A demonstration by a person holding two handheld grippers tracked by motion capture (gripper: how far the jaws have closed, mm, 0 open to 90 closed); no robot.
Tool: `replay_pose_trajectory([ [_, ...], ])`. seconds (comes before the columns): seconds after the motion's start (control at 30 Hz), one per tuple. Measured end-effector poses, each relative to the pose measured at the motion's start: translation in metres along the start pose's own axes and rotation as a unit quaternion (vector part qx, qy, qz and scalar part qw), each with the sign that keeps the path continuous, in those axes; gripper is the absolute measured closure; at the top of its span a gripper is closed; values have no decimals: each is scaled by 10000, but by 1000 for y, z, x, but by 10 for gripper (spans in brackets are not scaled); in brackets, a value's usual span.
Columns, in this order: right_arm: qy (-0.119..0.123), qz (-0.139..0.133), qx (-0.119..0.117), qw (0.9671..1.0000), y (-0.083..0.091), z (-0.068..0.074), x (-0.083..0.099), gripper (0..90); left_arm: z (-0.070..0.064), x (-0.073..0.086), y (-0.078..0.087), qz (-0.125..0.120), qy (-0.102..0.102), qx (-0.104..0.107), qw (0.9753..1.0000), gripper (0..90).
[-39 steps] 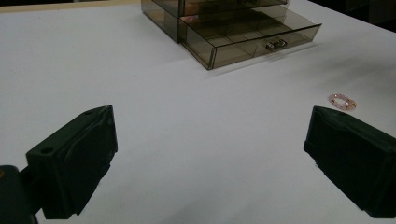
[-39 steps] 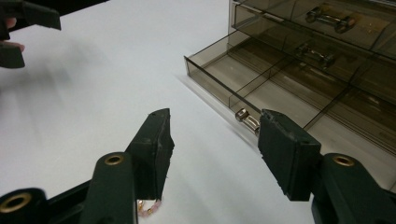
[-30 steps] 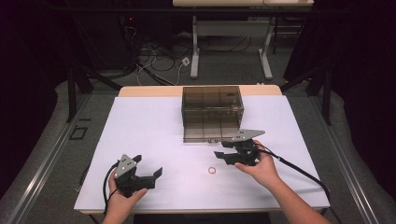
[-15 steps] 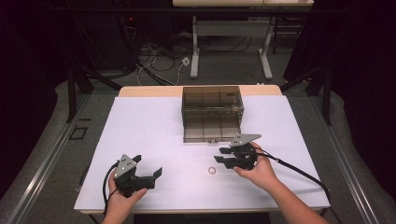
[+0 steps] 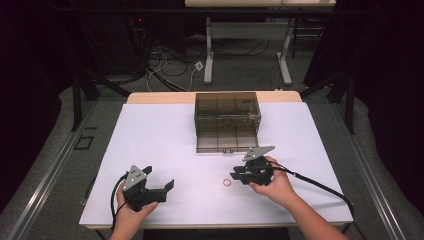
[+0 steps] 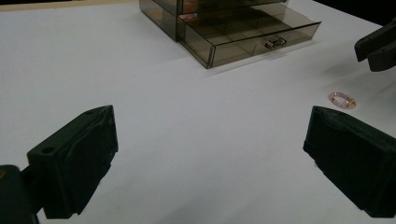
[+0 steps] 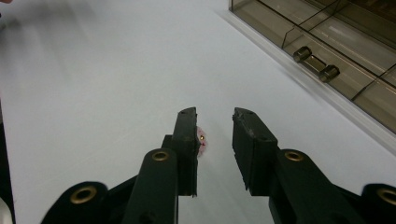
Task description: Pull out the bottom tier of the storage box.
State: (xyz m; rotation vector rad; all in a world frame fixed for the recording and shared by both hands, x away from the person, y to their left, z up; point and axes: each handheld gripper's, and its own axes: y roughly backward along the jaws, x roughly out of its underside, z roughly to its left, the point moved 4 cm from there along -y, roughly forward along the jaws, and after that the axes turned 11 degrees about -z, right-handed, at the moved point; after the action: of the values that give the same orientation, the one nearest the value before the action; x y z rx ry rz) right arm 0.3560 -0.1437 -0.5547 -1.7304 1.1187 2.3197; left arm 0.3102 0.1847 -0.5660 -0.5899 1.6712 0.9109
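Right gripper view: the right gripper [image 7: 214,116], jaws slightly parted, nears the small pink-and-gold ring [image 7: 201,141] peeking beside one jaw, apparently lining up a pinch; the left gripper [image 6: 205,154] waits spread wide.

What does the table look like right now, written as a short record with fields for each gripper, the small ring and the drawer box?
surface: white table
drawer box: smoky clear plastic box at the far middle of the table, bottom drawer pulled out
ring: small pinkish ring lying flat on the table, in front of the box
right gripper: jaws open, low beside the ring, not gripping it
left gripper: jaws wide open, near the front left, holding nothing
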Motion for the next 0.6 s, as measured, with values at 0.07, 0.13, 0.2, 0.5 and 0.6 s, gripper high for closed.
replay_pose_trajectory([
  [0.07,40,6,40,10000,-2,1,0,713,0,0,0,2,-5,3,10000,29],
  [0.13,285,176,91,9994,-5,7,-2,711,0,0,0,9,-9,1,10000,29],
  [0.2,248,104,-50,9996,-9,12,-4,710,0,0,0,-8,-7,2,10000,29],
  [0.5,375,560,238,9974,-27,11,4,748,2,0,2,-47,22,-47,10000,29],
  [0.6,354,587,242,9974,-30,10,7,757,2,0,2,-11,11,-24,10000,29],
])
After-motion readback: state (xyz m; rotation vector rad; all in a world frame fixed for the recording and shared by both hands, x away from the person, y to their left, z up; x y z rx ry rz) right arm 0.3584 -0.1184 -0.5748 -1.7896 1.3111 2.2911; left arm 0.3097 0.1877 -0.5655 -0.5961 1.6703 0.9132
